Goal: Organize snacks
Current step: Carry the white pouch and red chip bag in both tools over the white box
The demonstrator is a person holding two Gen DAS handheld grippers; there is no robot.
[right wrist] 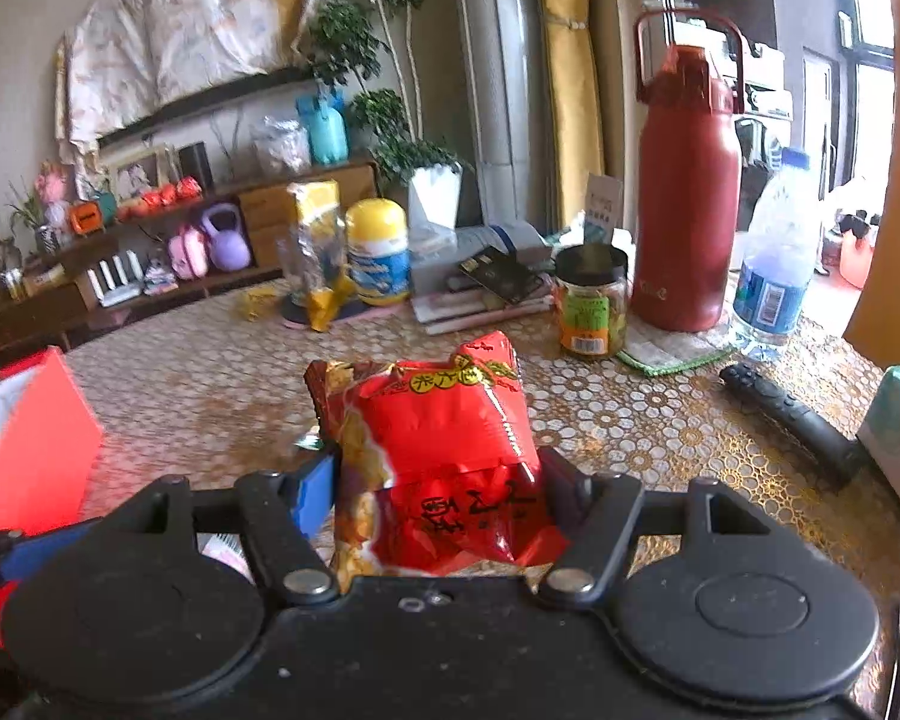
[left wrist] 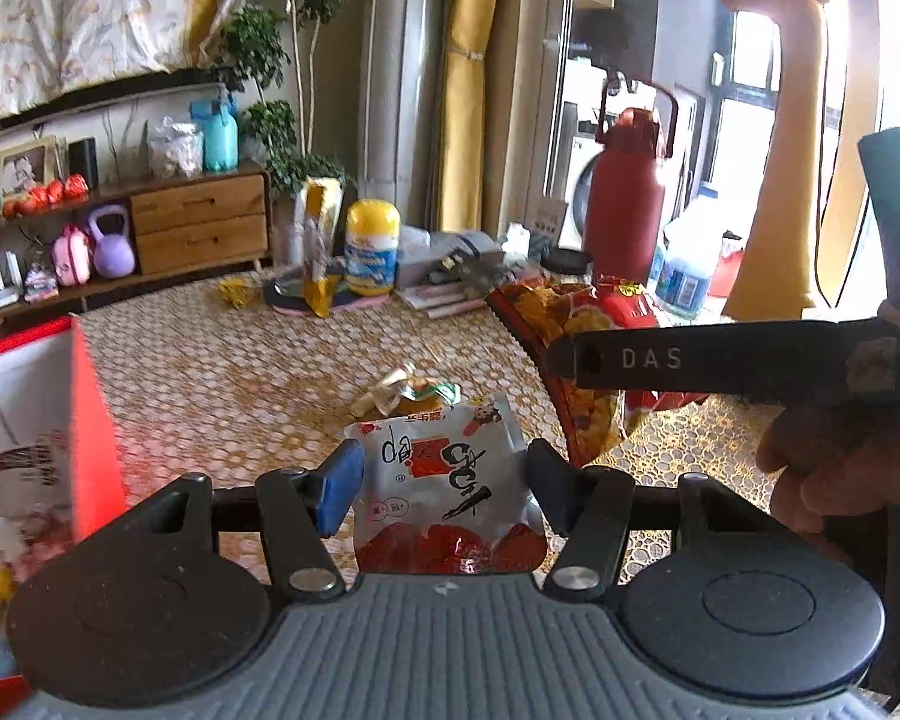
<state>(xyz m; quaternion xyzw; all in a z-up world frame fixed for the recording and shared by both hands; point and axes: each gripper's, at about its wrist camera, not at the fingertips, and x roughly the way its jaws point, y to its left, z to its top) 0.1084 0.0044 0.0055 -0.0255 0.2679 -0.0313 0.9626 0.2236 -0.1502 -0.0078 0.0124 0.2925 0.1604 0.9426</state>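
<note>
Our left claw [left wrist: 441,489] pinches a silver-and-red snack packet [left wrist: 444,480]; our right claw [right wrist: 438,489] clamps a red chip bag [right wrist: 450,444]. Both are held above the bench [right wrist: 210,384]. The slick foil could slip before the red box [left wrist: 90,414], which sits left.
</note>
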